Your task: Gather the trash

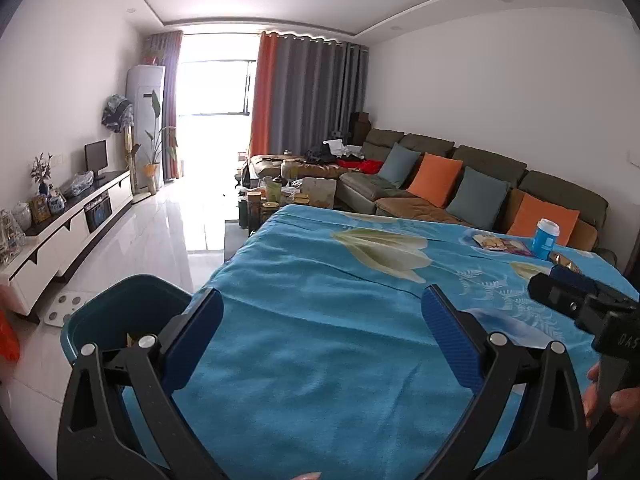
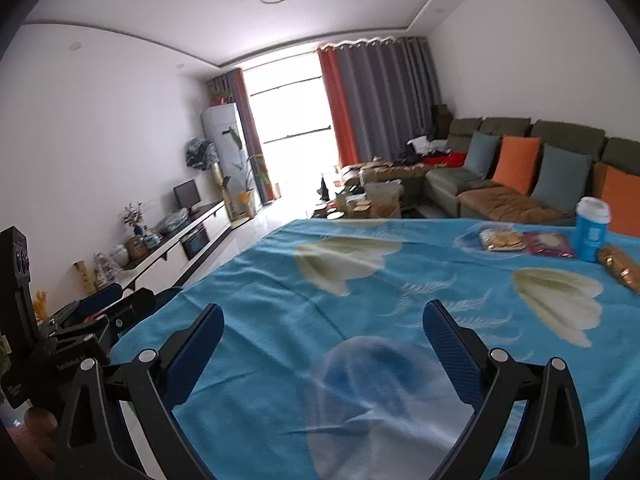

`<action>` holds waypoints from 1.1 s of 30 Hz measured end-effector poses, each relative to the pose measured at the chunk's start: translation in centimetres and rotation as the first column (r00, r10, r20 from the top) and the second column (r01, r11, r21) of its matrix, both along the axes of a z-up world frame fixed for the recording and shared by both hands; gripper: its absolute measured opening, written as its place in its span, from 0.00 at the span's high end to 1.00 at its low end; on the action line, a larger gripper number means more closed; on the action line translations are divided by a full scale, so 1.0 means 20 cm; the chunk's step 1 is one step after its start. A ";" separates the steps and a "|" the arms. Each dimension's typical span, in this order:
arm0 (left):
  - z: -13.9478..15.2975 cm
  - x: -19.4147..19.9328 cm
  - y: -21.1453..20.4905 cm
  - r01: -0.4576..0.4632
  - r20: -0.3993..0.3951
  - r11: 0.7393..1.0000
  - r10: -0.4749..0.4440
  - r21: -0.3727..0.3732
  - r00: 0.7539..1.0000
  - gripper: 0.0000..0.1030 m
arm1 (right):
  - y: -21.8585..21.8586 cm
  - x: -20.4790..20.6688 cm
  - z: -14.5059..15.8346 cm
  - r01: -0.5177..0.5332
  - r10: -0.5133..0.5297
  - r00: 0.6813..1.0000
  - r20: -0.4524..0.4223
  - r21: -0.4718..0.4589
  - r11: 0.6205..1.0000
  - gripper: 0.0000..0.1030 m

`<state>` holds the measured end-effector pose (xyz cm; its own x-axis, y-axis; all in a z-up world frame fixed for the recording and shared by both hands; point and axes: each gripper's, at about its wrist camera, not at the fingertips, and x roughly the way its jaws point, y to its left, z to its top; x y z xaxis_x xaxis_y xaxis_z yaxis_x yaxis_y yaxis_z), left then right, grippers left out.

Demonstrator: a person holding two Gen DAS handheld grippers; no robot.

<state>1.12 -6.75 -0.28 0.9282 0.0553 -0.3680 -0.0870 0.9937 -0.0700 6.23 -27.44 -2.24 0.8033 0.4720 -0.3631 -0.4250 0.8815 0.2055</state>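
While both tools hover low over the blue flower-printed blanket [image 1: 320, 344] that covers the desk, the left gripper [image 1: 322, 308] spreads its blue-padded fingers [image 1: 200, 332] wide with nothing between them, aimed along the cloth toward the far end of the room. At the lower left of its view a dark teal plastic bin [image 1: 120, 308] stands just beside the desk edge, a scrap of something pale inside it. The right gripper [image 2: 323, 320] is likewise wide apart and empty, levelled a little above the blanket; in the left wrist view its black body enters from the right edge, with bare fingers wrapped around its handle.

The trash lies at the upper right of the right wrist view: a clear packet of biscuits [image 2: 502, 239] touching a flat maroon wrapper [image 2: 548, 245], a blue paper cup with a white lid [image 2: 592, 228] standing upright just beside them, and a shiny gold foil packet [image 2: 620, 268] near the cup.

Beyond the desk runs an olive-green sectional sofa [image 2: 512, 196] with orange and grey cushions. Grey and orange curtains flank a bright window, and a low white television cabinet [image 1: 68, 232] lines the left wall over glossy white floor tiles.
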 end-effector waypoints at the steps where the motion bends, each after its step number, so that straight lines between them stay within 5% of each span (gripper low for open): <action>1: 0.00 0.00 -0.01 -0.002 0.003 1.000 0.002 0.006 1.000 0.05 | -0.02 -0.01 0.01 0.014 -0.014 1.000 0.013 -0.002 1.000 0.07; 12: -0.01 0.02 -0.12 0.076 0.024 0.997 -0.076 0.003 0.997 0.05 | -0.14 -0.13 0.03 0.167 -0.162 0.981 0.105 -0.039 0.985 0.07; 21: 0.00 0.00 -0.17 0.084 0.141 0.996 -0.083 0.001 0.987 0.05 | -0.19 -0.17 0.03 0.208 -0.198 0.971 0.136 -0.058 0.976 0.06; 33: 0.02 -0.03 -0.21 0.064 0.172 0.997 -0.070 0.040 0.983 0.05 | -0.18 -0.22 0.03 0.252 -0.237 0.954 0.181 -0.066 0.965 0.06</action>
<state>0.56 -10.98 0.09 0.9797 0.0001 -0.2003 -0.0092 0.9990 -0.0445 1.75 -31.08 -1.56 0.9436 0.2256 -0.2421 -0.2159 0.9742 0.0664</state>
